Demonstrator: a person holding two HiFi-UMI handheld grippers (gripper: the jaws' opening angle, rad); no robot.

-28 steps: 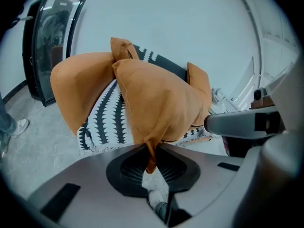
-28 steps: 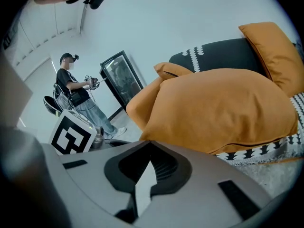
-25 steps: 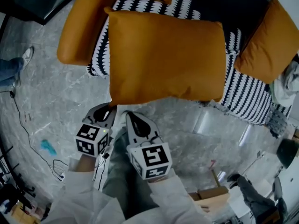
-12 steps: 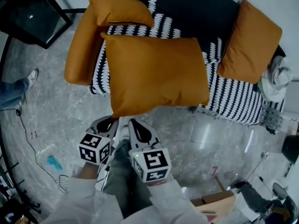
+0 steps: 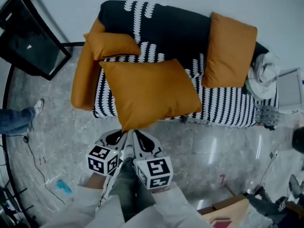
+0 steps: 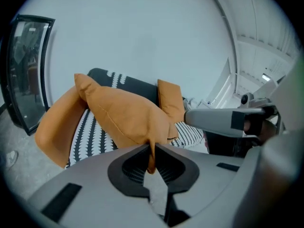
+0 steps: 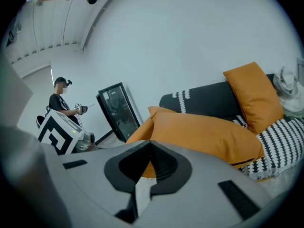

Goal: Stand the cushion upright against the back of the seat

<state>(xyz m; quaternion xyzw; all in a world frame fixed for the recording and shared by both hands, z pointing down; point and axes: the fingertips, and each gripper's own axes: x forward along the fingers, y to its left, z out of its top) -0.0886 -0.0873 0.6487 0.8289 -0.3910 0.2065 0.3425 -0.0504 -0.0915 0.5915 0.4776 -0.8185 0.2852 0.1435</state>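
A large orange cushion hangs tilted over the front of the sofa's striped seat, short of the black patterned backrest. Its near corner dips toward me. My left gripper and right gripper sit side by side at that corner. In the left gripper view the jaws are shut on a pinch of the cushion fabric. In the right gripper view the jaw tips meet on the cushion's near edge, with orange showing behind them.
A second orange cushion stands upright against the backrest at the right. A smaller one lies at the left beside the orange armrest. White cloth sits at the sofa's right end. A black screen, a person's foot and a cardboard box ring the floor.
Both grippers have risen with the cushion's corner and drawn closer together. The cushion now looks smaller in the head view, and the whole sofa and backrest have come into view.
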